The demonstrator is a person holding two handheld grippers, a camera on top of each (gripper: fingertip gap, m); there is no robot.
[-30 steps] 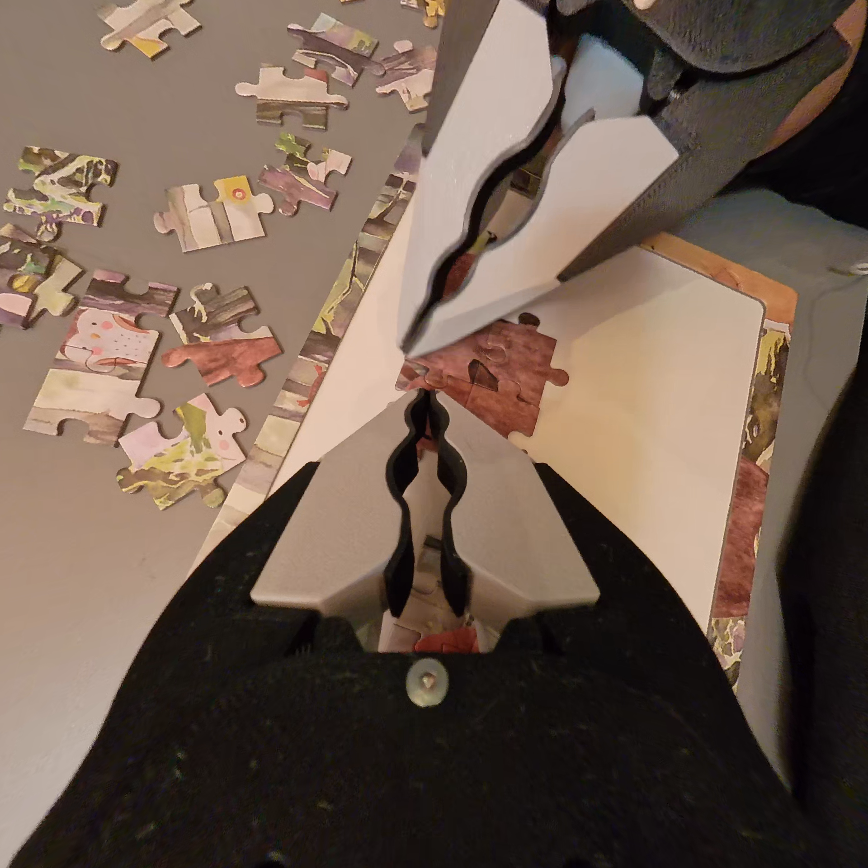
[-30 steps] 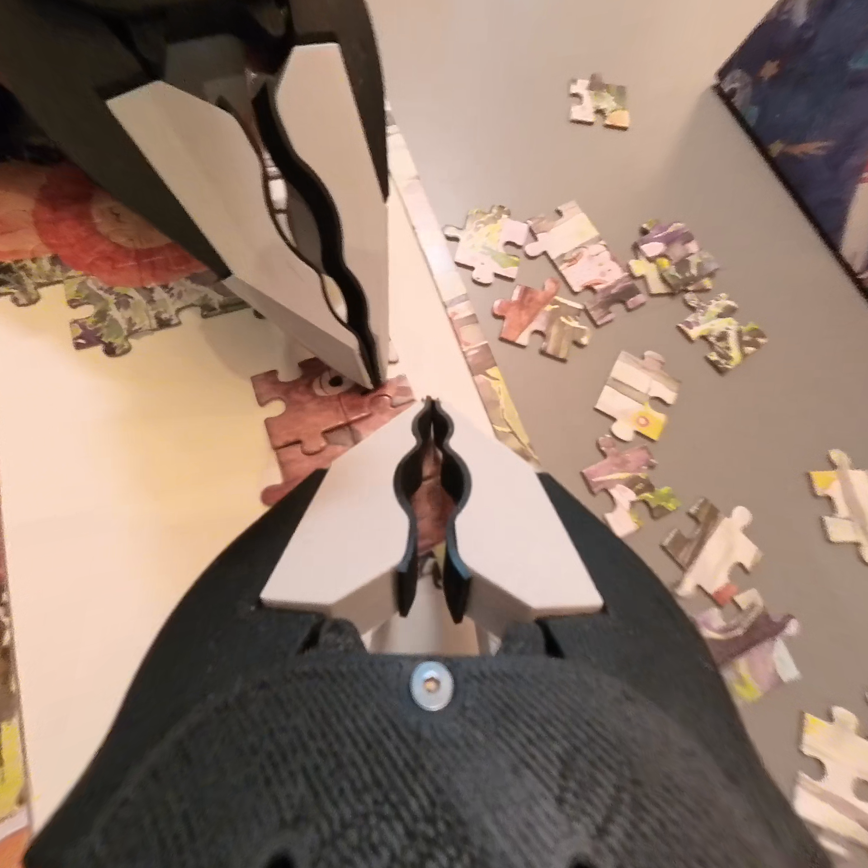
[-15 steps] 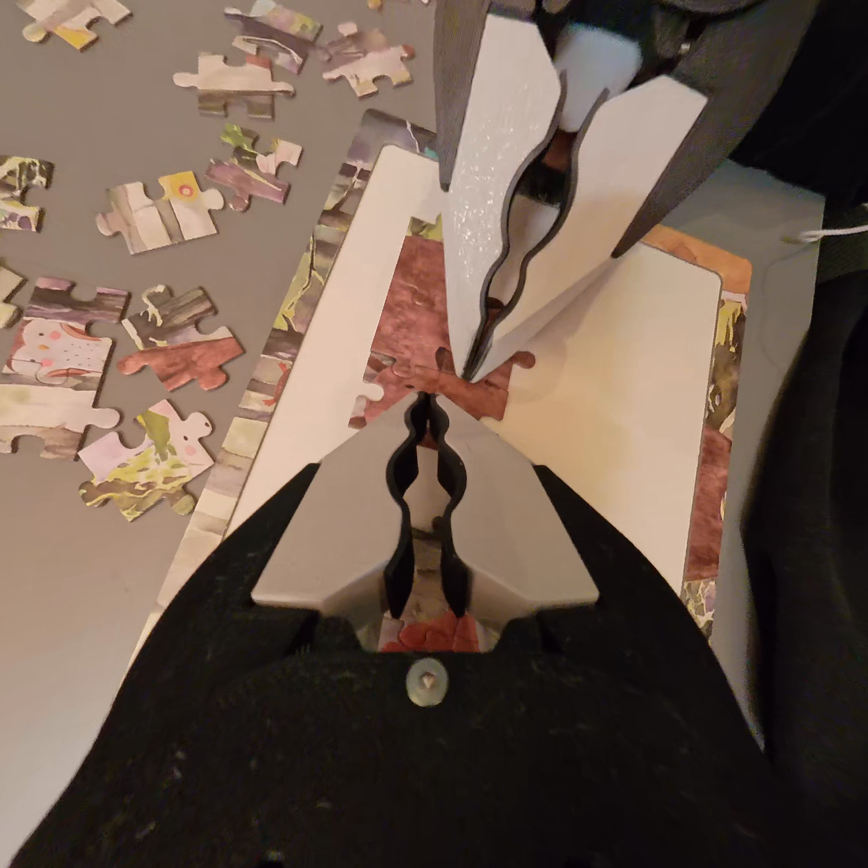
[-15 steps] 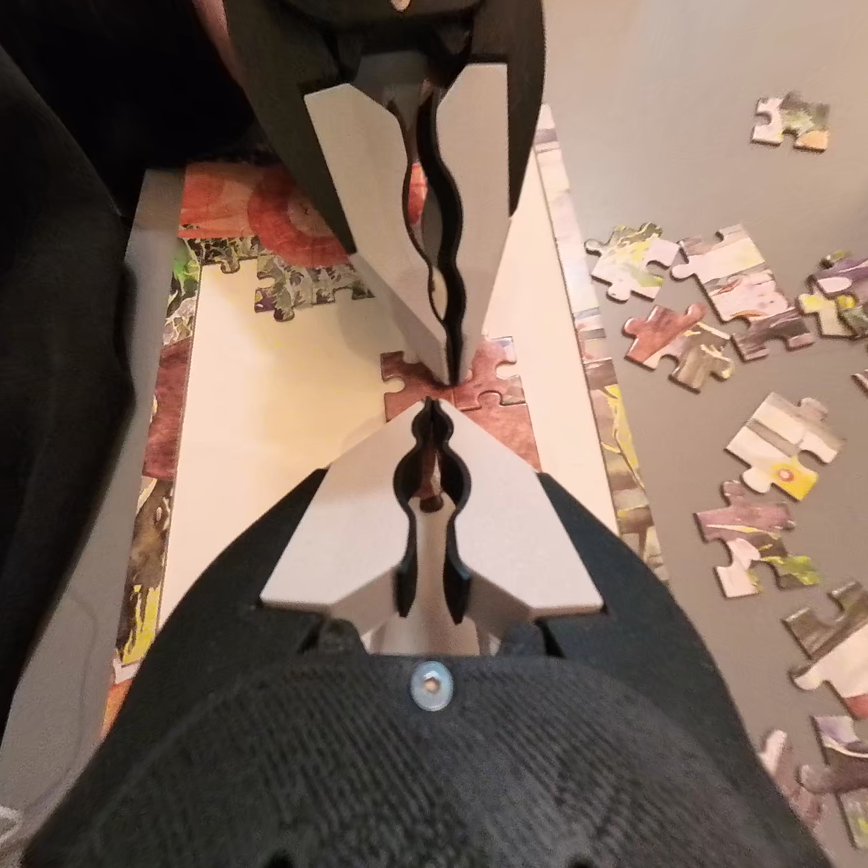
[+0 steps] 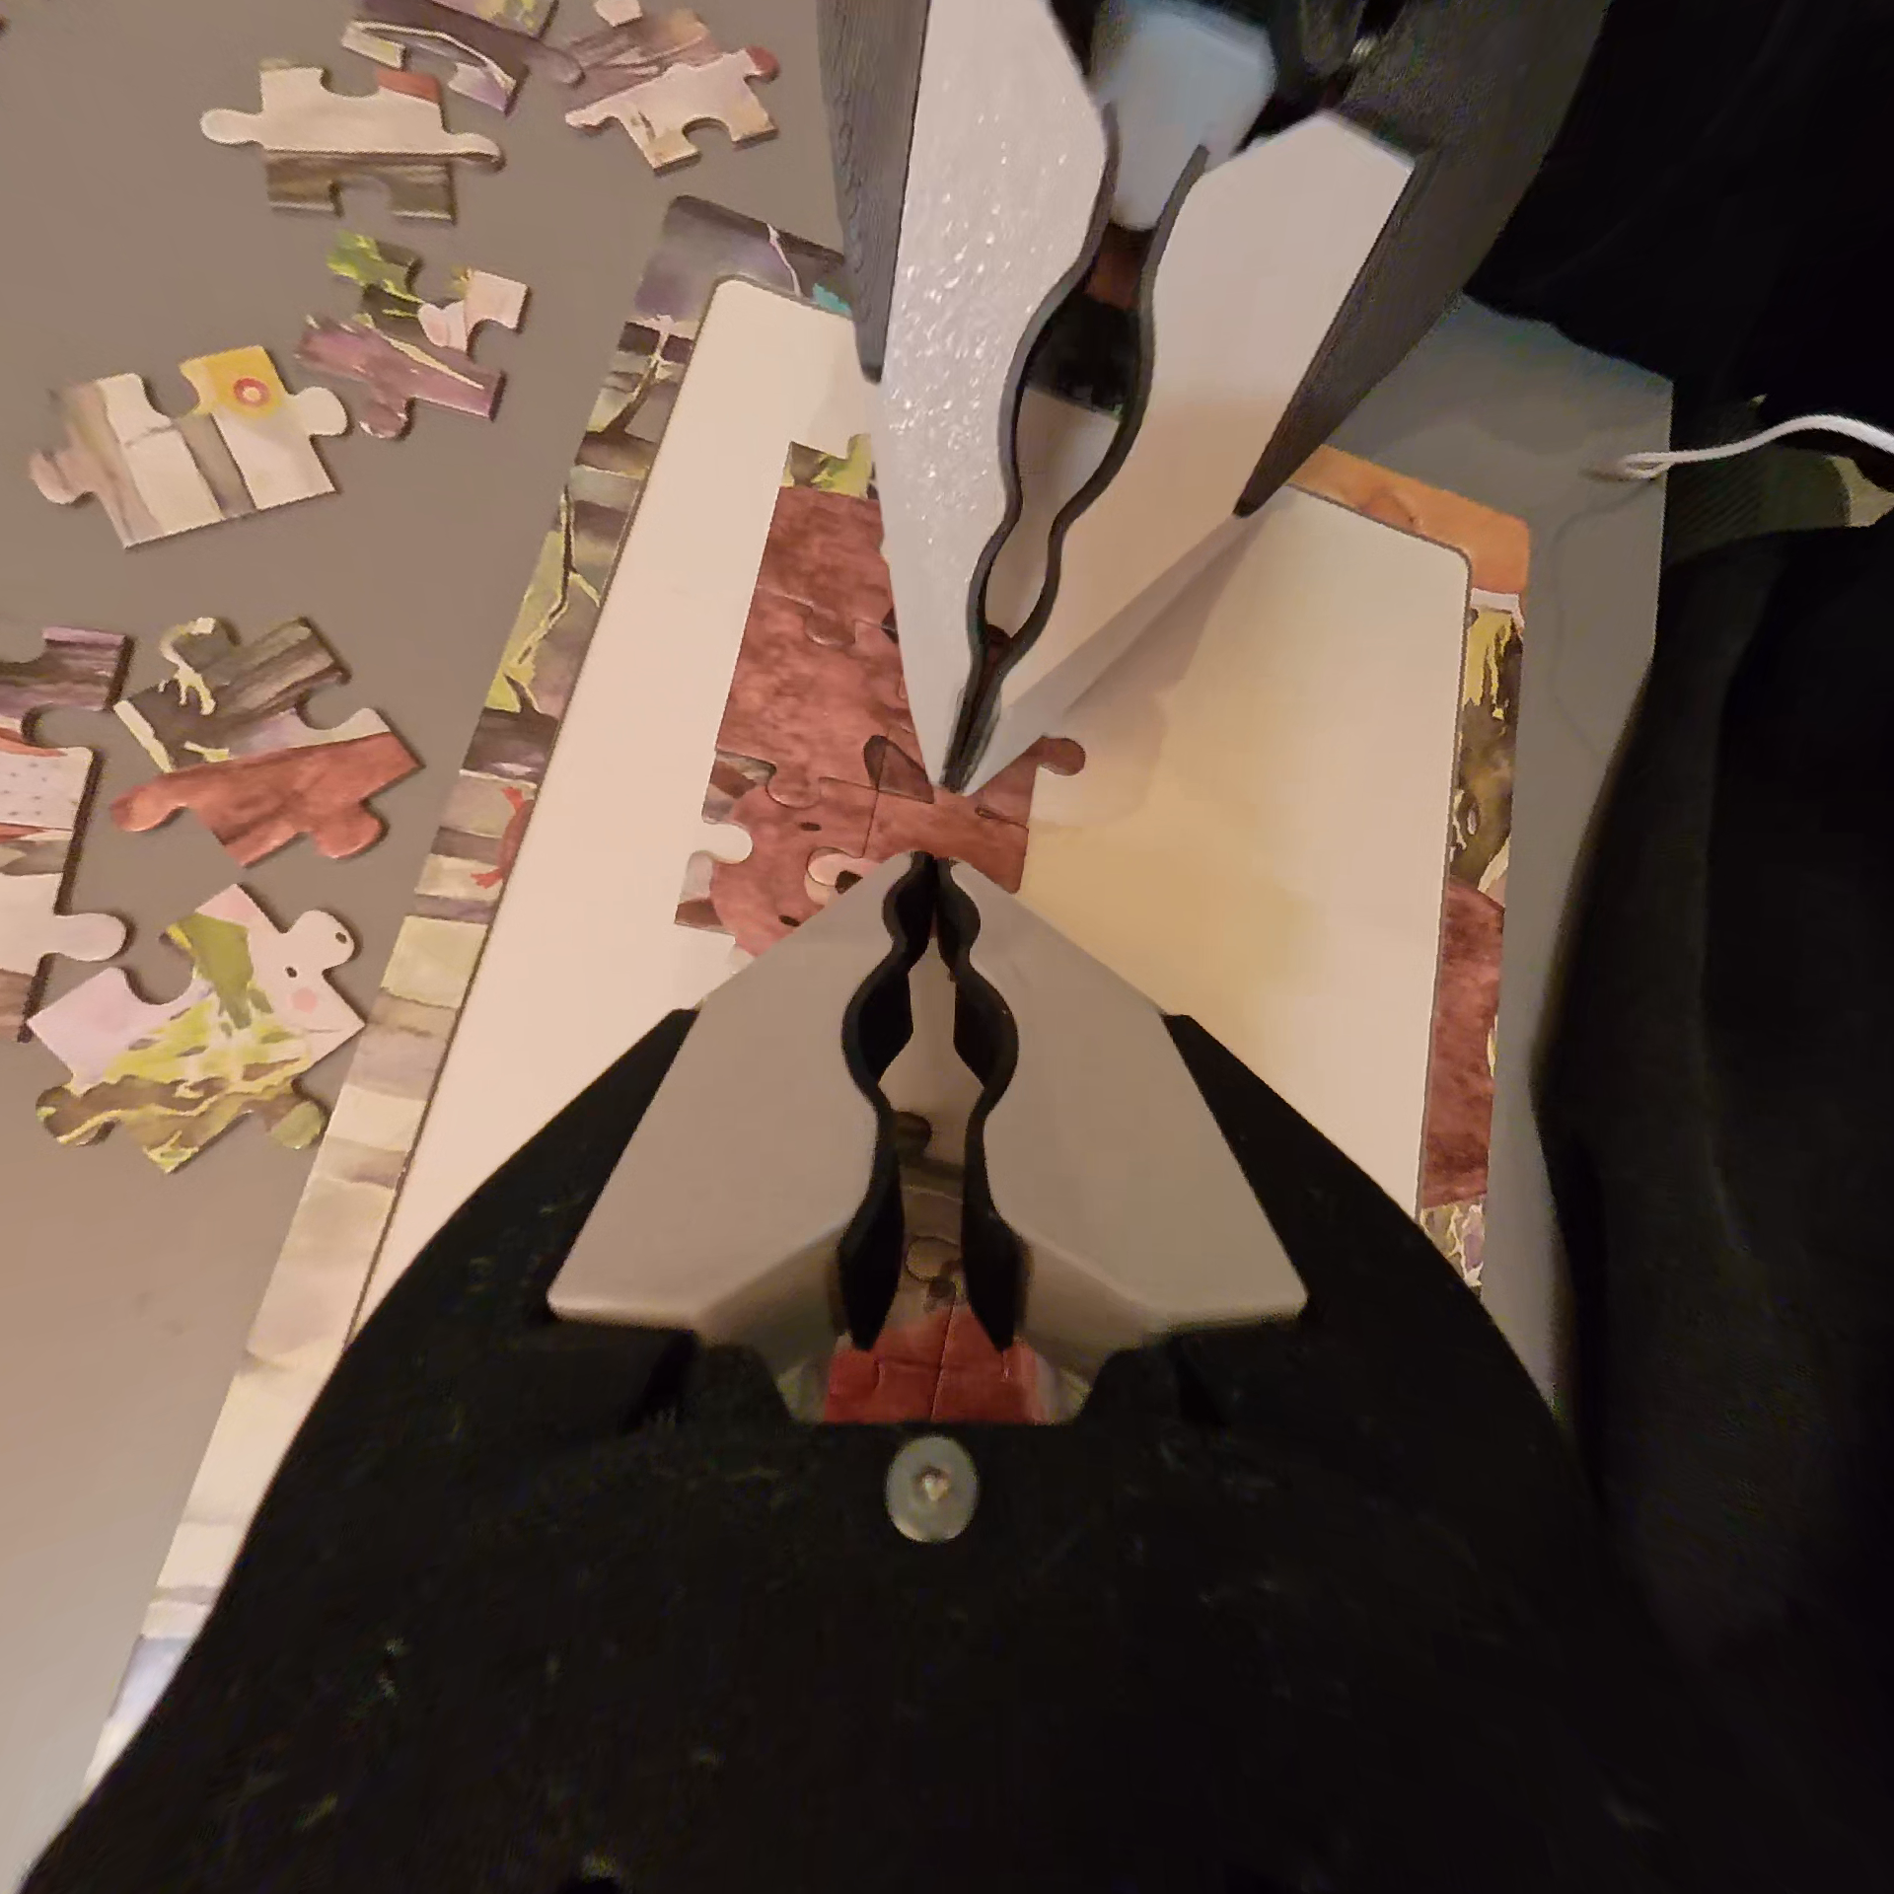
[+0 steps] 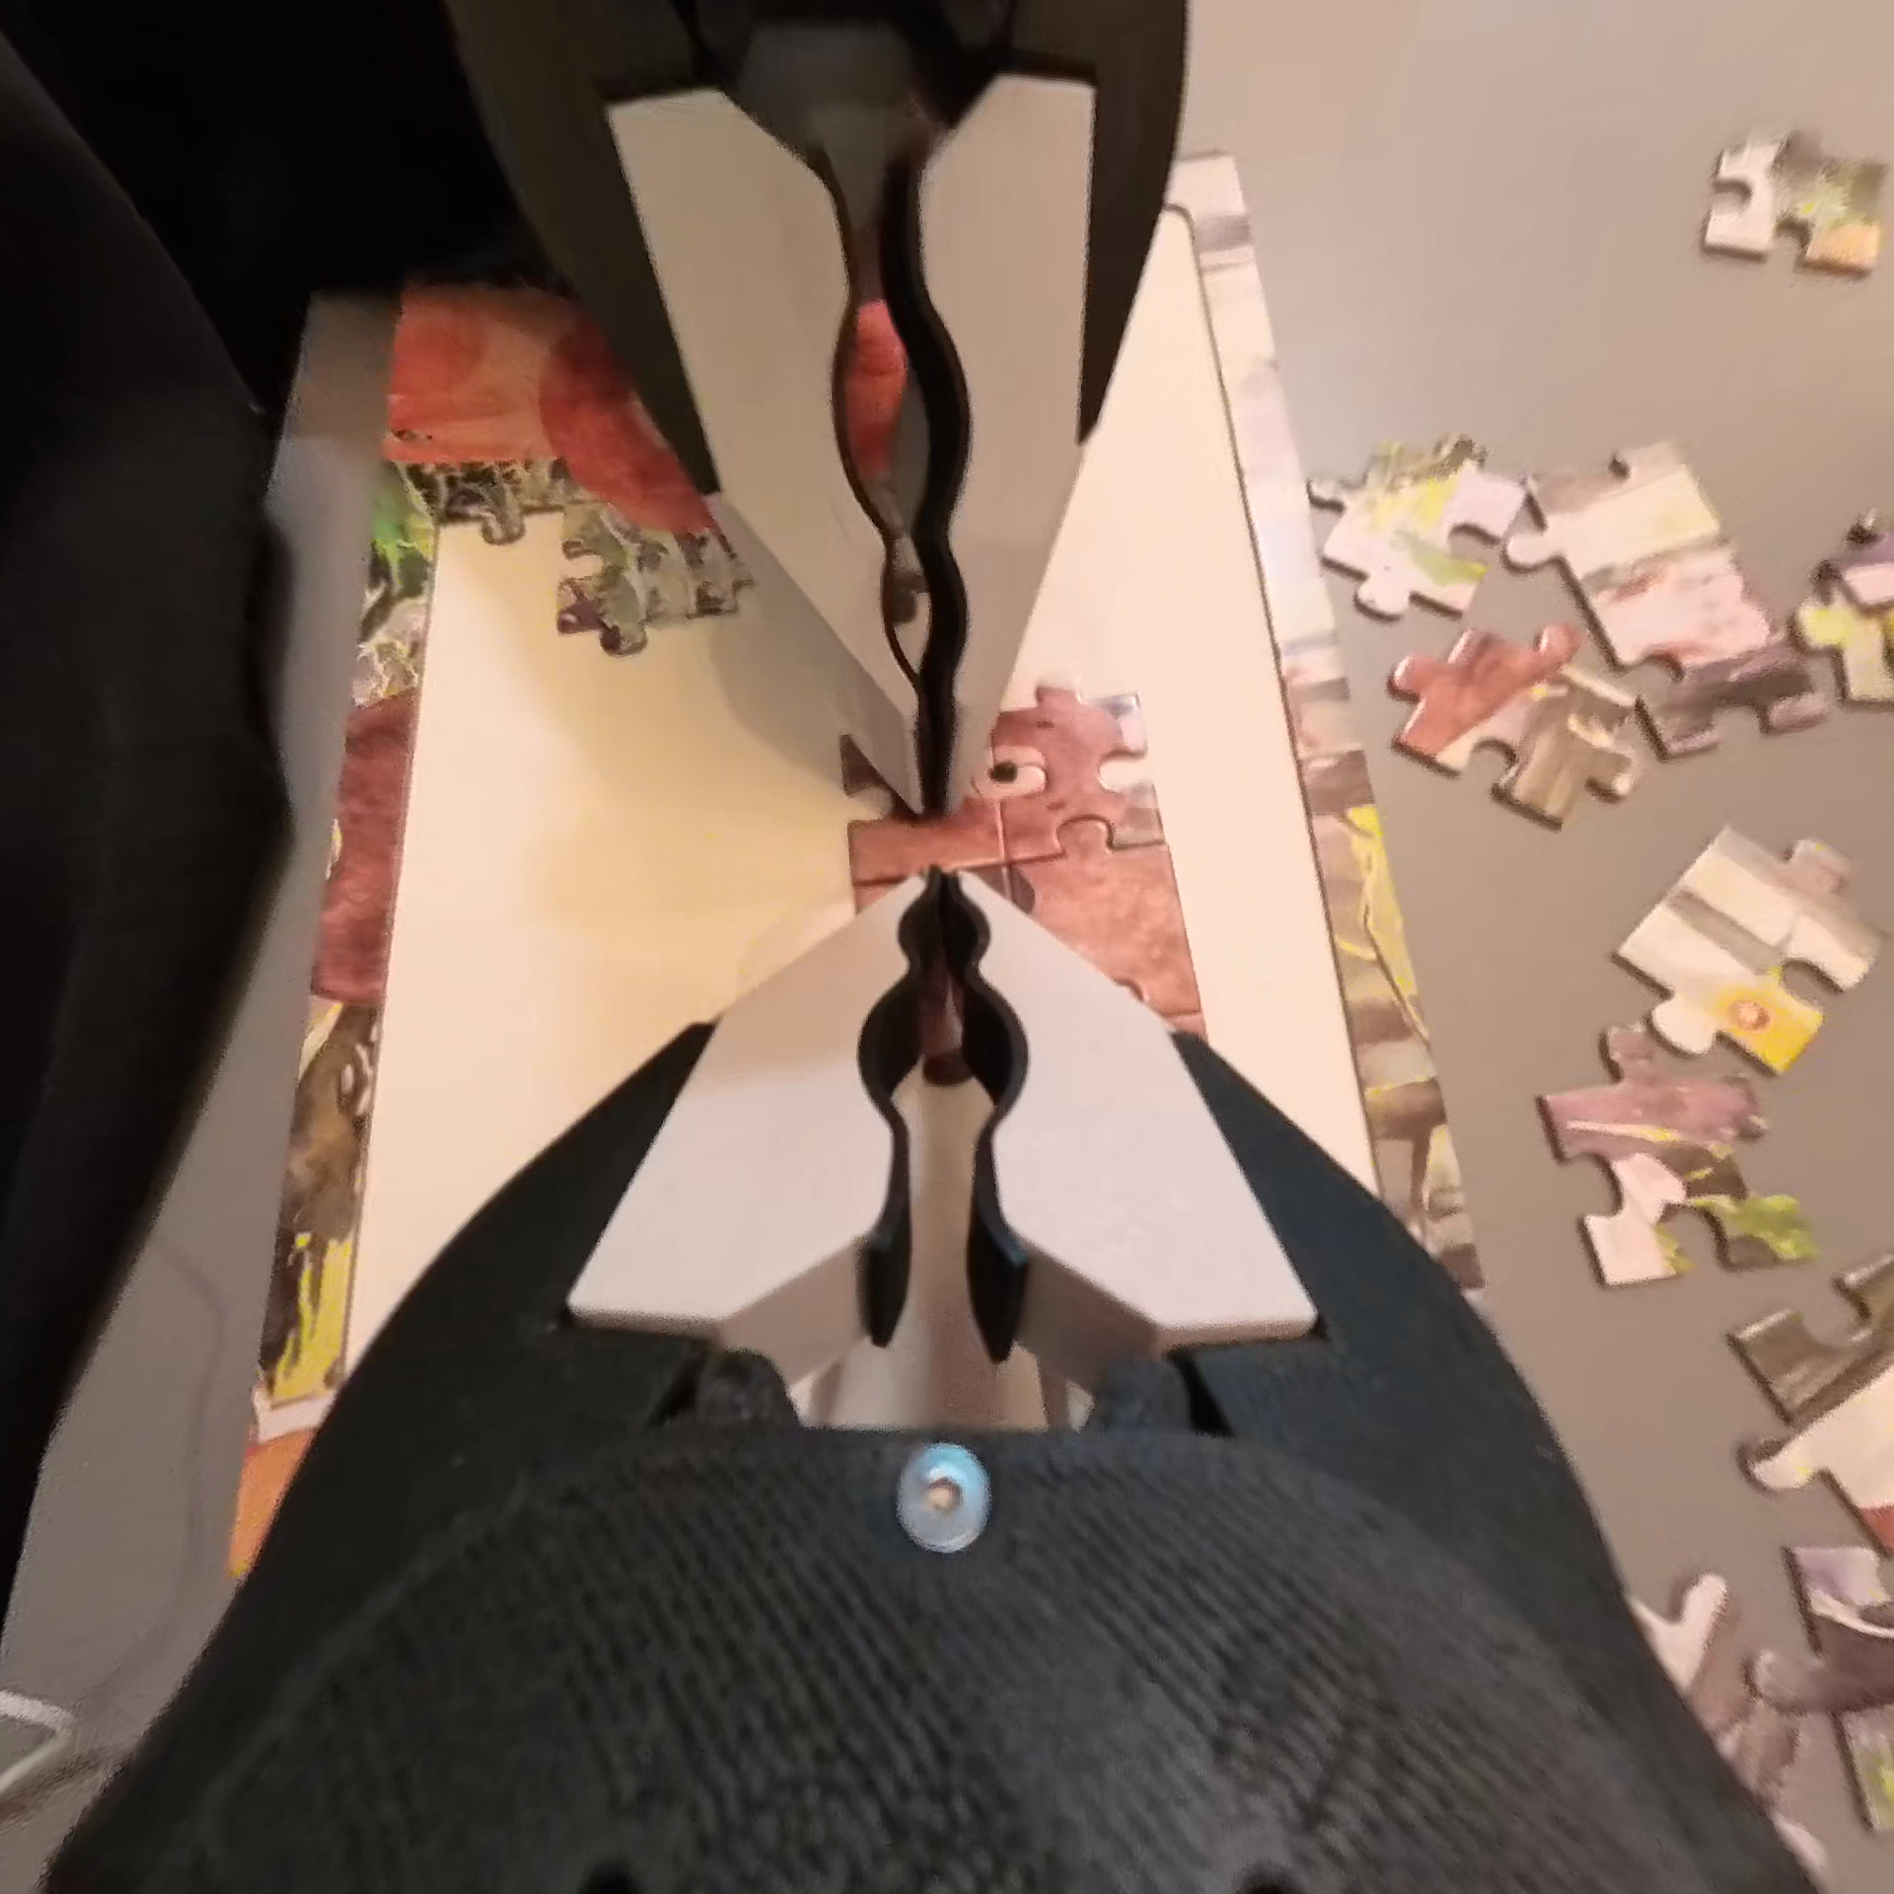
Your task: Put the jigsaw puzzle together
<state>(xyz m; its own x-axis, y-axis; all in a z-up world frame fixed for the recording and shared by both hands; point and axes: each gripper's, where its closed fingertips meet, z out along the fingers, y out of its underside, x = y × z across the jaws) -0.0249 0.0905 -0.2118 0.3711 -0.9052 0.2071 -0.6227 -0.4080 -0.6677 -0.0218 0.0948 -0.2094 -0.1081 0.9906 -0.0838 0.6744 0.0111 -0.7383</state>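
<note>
The puzzle tray (image 5: 1230, 820) is a white board with a printed border; it also shows in the right wrist view (image 6: 615, 871). A cluster of joined brown pieces (image 5: 820, 666) lies in it near one long edge, and shows in the right wrist view too (image 6: 1107, 892). My left gripper (image 5: 931, 866) is shut, tips down on a brown piece at the cluster's edge. My right gripper (image 6: 935, 879) is shut on the same piece from the opposite side. The two tips face each other, almost touching. Each gripper shows in the other's view, my right (image 5: 958, 779) and my left (image 6: 931, 810).
Several loose pieces lie on the grey table beside the tray (image 5: 256, 789) (image 6: 1517, 728). Red and green joined pieces (image 6: 635, 553) fill the tray's far end. A person's dark clothing (image 5: 1742, 922) lies along the tray's other side, with a white cord (image 5: 1742, 451). Less than 4 cm separates the two grippers' tips.
Both grippers have swung round to face each other in line, tip to tip, over the brown cluster. Both stayed shut. More of the tray shows now.
</note>
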